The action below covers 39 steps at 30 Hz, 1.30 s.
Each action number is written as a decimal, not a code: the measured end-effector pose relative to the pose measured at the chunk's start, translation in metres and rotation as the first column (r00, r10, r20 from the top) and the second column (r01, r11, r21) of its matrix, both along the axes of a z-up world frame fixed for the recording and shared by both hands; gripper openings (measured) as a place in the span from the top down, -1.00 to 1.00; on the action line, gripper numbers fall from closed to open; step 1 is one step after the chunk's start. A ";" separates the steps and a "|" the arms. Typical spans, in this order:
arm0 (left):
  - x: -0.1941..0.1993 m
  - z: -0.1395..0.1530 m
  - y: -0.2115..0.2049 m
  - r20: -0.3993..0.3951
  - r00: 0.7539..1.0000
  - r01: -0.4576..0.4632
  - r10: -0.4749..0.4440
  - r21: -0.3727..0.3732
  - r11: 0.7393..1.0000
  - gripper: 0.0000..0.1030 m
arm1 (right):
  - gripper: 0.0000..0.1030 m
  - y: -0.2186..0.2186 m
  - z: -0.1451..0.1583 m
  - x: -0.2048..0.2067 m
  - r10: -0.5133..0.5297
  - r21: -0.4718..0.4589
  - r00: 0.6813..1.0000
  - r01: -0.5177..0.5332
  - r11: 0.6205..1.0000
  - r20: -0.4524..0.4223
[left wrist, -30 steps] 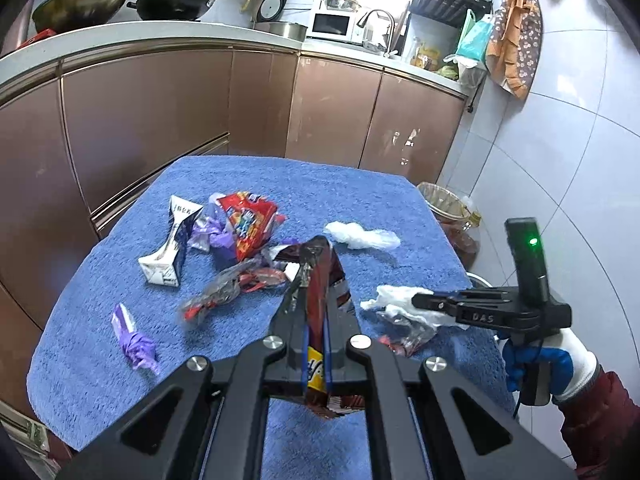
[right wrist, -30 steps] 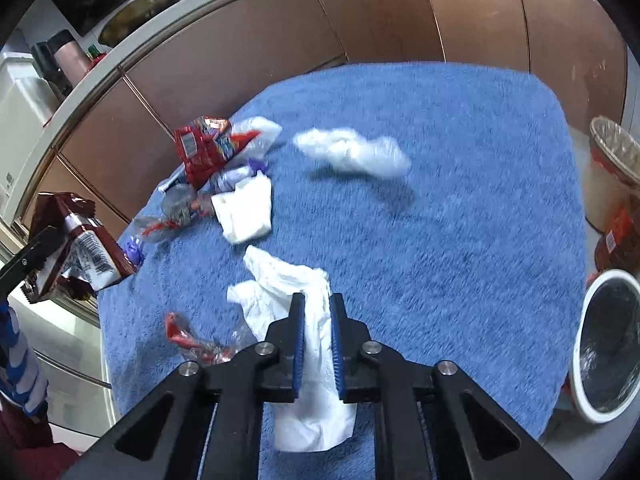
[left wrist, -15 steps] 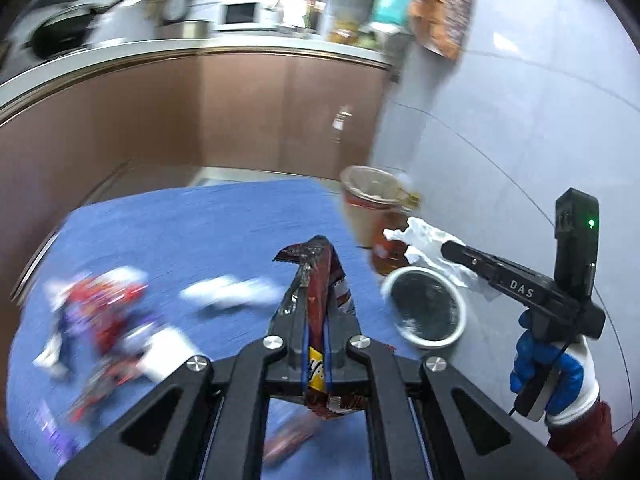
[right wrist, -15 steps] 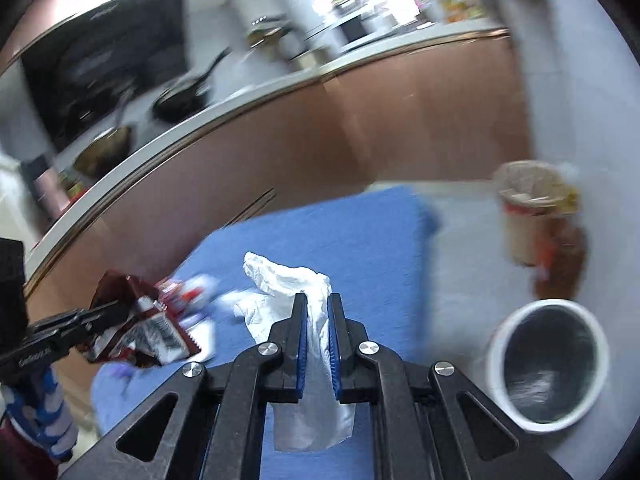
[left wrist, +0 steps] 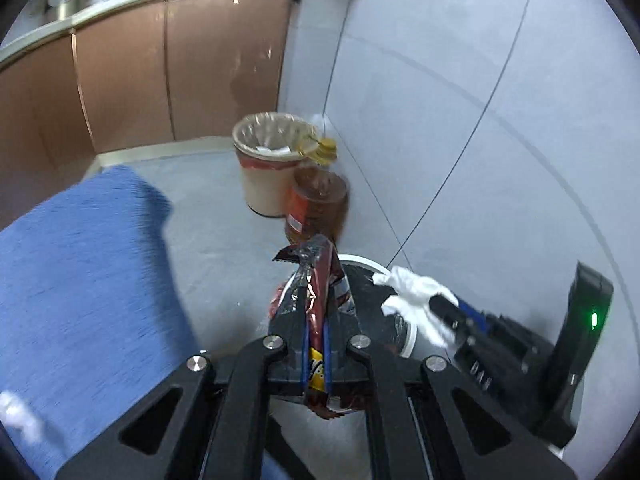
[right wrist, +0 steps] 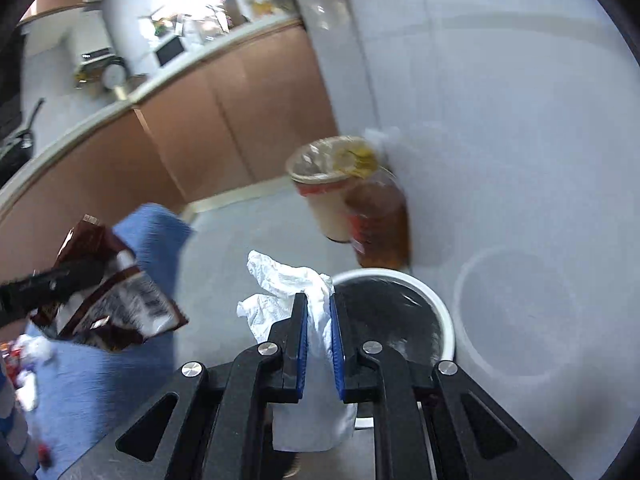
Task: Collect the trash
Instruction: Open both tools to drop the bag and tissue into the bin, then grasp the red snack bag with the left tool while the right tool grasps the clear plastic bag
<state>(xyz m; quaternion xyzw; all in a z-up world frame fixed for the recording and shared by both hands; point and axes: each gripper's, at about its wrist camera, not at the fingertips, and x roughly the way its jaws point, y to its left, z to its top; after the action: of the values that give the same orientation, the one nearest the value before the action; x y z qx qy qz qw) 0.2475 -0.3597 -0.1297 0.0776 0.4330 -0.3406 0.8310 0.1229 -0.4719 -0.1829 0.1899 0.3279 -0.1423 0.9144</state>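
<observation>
My left gripper (left wrist: 318, 300) is shut on a dark red snack wrapper (left wrist: 318, 268) and hangs over the white-rimmed bin with a black liner (left wrist: 360, 259) on the floor. In the right wrist view the same wrapper (right wrist: 120, 300) hangs from the left gripper (right wrist: 92, 270) at the far left. A crumpled white tissue (right wrist: 280, 280) sits between the blue pads of my right gripper (right wrist: 318, 304), whose jaws are opening beside the bin's rim (right wrist: 400, 280). The left wrist view shows the tissue (left wrist: 412, 292) over the bin's right side.
A beige bin lined with clear plastic (left wrist: 268, 168) and a large amber oil bottle (left wrist: 320, 208) stand against the tiled wall behind the white bin. The table with the blue cloth (left wrist: 80, 280) lies to the left, with blurred litter on it (right wrist: 32, 352). Brown cabinets line the back.
Both grippers have swung right, from above the blue table to over the white-rimmed bin, each carrying its piece. The gap between the right gripper's pads looks slightly wider.
</observation>
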 end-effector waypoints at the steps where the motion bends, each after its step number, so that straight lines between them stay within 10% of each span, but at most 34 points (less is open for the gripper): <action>1: 0.007 -0.009 -0.014 -0.013 1.000 0.002 -0.002 0.012 1.000 0.92 | 0.77 -0.006 -0.012 0.004 -0.018 -0.002 1.000 0.018 1.000 -0.020; 11: 0.025 -0.067 -0.074 -0.108 0.994 0.037 -0.030 0.064 0.997 0.88 | 0.51 -0.046 -0.073 0.034 -0.098 0.031 0.988 0.102 0.994 -0.116; 19: 0.025 -0.049 -0.052 -0.102 0.995 0.018 -0.018 0.002 1.000 0.87 | 0.21 -0.039 -0.066 0.029 -0.104 0.005 0.987 0.106 0.994 -0.122; 30: -0.015 0.054 0.049 0.076 0.992 -0.093 0.104 -0.143 0.985 0.86 | 0.18 0.024 0.031 0.005 -0.012 -0.050 0.999 0.015 0.999 0.045; 34: -0.037 0.086 0.102 0.135 0.974 -0.153 0.180 -0.189 0.970 0.28 | 0.15 0.057 0.072 -0.006 0.051 -0.089 0.992 -0.041 0.995 0.112; 39: -0.066 0.116 0.170 0.208 0.942 -0.220 0.264 -0.212 0.952 0.23 | 0.11 0.109 0.121 -0.024 0.152 -0.137 0.971 -0.127 0.982 0.186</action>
<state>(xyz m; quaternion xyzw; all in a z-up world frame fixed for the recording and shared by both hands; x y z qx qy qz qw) 0.1812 -0.1901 -0.0141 -0.0147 0.3046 -0.2629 0.9154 0.0989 -0.3628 -0.0618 0.1221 0.2395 -0.0785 0.9600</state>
